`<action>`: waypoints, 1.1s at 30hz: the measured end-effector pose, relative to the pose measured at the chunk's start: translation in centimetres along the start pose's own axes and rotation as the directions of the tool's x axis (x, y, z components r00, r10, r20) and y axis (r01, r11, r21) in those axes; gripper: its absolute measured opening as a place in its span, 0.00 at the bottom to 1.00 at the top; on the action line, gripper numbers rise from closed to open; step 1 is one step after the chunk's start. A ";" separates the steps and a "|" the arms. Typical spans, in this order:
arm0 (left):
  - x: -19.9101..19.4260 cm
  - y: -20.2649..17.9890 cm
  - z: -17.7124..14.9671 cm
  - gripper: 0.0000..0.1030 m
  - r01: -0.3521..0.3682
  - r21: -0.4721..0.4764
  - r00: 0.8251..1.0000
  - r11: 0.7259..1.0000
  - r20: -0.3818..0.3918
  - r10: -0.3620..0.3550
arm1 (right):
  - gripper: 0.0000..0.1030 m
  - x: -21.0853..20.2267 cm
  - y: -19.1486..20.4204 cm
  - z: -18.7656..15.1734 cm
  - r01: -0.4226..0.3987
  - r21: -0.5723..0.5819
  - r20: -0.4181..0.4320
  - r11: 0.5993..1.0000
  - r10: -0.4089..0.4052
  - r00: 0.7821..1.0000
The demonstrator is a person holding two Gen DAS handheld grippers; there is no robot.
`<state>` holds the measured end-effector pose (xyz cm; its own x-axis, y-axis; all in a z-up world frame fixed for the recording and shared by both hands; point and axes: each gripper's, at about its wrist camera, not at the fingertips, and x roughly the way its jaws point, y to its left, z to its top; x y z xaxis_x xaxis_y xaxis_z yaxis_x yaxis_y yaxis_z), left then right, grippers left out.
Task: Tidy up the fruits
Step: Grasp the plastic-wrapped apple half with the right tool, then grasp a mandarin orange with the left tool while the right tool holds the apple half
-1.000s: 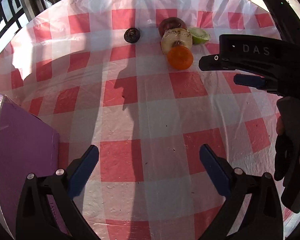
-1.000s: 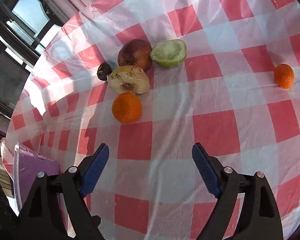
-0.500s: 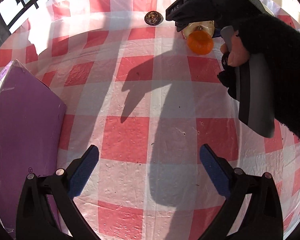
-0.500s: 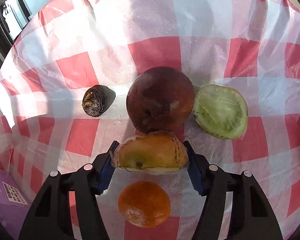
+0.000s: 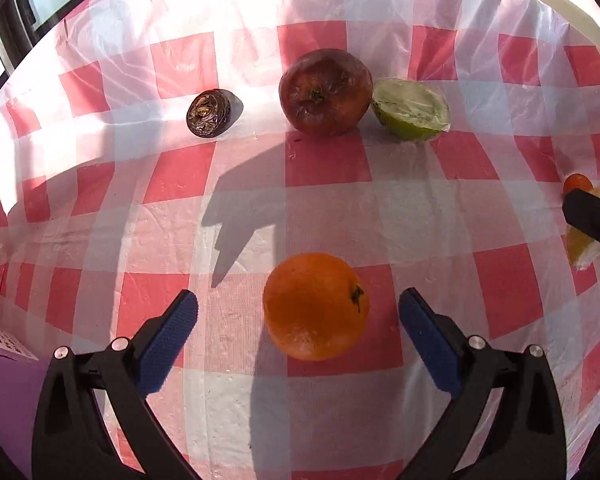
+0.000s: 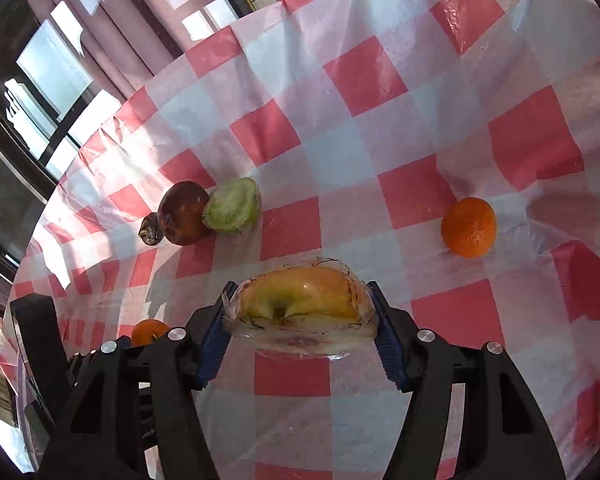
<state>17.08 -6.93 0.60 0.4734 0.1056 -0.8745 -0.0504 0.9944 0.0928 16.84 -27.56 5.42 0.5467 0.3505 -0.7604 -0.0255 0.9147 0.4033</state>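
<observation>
My left gripper (image 5: pixel 298 332) is open, its blue pads on either side of an orange (image 5: pixel 315 306) on the checked tablecloth, not touching it. Beyond lie a small dark shrivelled fruit (image 5: pixel 209 113), a dark red apple (image 5: pixel 325 92) and a green fruit half (image 5: pixel 411 109). My right gripper (image 6: pixel 300 332) is shut on a wrapped yellow apple half (image 6: pixel 302 306) and holds it above the cloth. It shows at the right edge of the left wrist view (image 5: pixel 588 216). A second orange (image 6: pixel 468 233) lies to the right.
A purple box (image 5: pixel 4 380) sits at the lower left. The round table's cloth-covered edge (image 6: pixel 112 120) curves along the back, with windows and curtains beyond. The red apple (image 6: pixel 182 213), green half (image 6: pixel 233 205) and dark fruit (image 6: pixel 150 230) cluster at the left.
My right gripper closed on the apple half, lifted it and carried it right, away from the cluster. My left gripper moved forward until its open jaws straddle the orange.
</observation>
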 end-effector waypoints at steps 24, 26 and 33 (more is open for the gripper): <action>-5.2 1.7 -8.3 0.88 0.217 -0.021 0.976 0.976 0.013 -0.216 | 0.60 -1.5 0.5 -8.8 -0.035 0.003 -0.127 0.999 0.035 0.991; -5.9 1.3 -9.9 0.87 0.209 0.033 0.978 0.977 0.008 -0.209 | 0.60 -1.8 0.6 -9.0 -0.024 0.005 -0.126 1.000 0.024 0.992; -7.7 1.3 -12.6 0.73 0.216 0.141 0.976 0.966 0.004 -0.218 | 0.60 -3.1 1.2 -10.2 0.019 0.008 -0.112 1.000 -0.018 0.994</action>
<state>2.27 -6.41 1.44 0.4763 -0.1141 -0.8719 0.1776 0.9836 -0.0317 6.62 -25.46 3.06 0.4502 0.3541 -0.8197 -0.0080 0.9195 0.3929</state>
